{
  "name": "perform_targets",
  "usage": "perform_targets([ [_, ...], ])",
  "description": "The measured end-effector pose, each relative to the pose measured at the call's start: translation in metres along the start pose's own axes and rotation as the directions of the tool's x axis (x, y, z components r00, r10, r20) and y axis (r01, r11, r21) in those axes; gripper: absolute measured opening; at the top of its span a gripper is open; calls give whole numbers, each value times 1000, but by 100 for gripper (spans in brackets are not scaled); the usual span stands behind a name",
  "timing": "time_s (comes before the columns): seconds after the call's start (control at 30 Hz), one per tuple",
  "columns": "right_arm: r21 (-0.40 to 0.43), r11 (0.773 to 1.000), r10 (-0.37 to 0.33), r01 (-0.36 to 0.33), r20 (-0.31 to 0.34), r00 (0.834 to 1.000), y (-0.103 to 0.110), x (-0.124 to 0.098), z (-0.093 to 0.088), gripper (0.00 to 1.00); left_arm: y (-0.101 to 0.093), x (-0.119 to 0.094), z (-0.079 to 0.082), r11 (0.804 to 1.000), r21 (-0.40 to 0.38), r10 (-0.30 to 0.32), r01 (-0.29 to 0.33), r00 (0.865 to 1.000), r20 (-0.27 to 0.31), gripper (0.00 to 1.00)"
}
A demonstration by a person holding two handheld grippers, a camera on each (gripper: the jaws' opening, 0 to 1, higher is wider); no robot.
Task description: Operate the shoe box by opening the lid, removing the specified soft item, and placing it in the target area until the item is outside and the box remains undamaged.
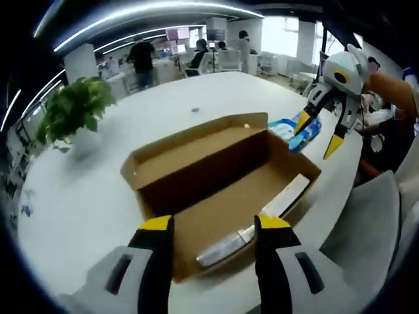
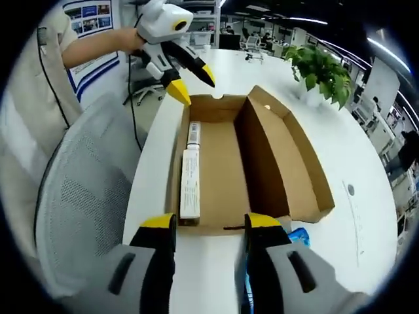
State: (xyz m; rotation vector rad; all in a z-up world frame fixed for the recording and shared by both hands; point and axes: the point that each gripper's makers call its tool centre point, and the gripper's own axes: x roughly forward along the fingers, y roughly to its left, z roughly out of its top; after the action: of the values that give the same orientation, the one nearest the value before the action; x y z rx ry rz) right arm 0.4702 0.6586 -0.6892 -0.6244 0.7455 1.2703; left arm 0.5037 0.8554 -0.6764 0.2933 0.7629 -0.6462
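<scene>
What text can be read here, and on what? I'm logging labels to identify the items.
No text can be read.
Long white carton in the cardboard shoe box: dark print along its face, too small and blurred to read.
Blue packet on the white table: markings too blurred to read.
Wall posters: coloured panels, too small to read.

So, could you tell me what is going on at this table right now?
A person holds a claw in each hand over an open shoe box on a white table. The lid is already folded back, and a long white tube lies inside along one wall. The left claw and right claw are both open and empty. A blue packet lies on the table beside the box.
</scene>
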Motion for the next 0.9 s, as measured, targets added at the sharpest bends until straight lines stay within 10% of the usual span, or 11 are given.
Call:
perform_targets([
  [0.5, -24, 994, 103, -106, -114, 988, 2, 43, -14, 38, 38, -4, -40, 978, -157, 138, -140, 990, -23, 38],
  [0.9, 29, 985, 175, -173, -100, 980, 9, 59, -9, 36, 38, 3, -60, 952, -280, 119, -125, 992, -40, 17],
])
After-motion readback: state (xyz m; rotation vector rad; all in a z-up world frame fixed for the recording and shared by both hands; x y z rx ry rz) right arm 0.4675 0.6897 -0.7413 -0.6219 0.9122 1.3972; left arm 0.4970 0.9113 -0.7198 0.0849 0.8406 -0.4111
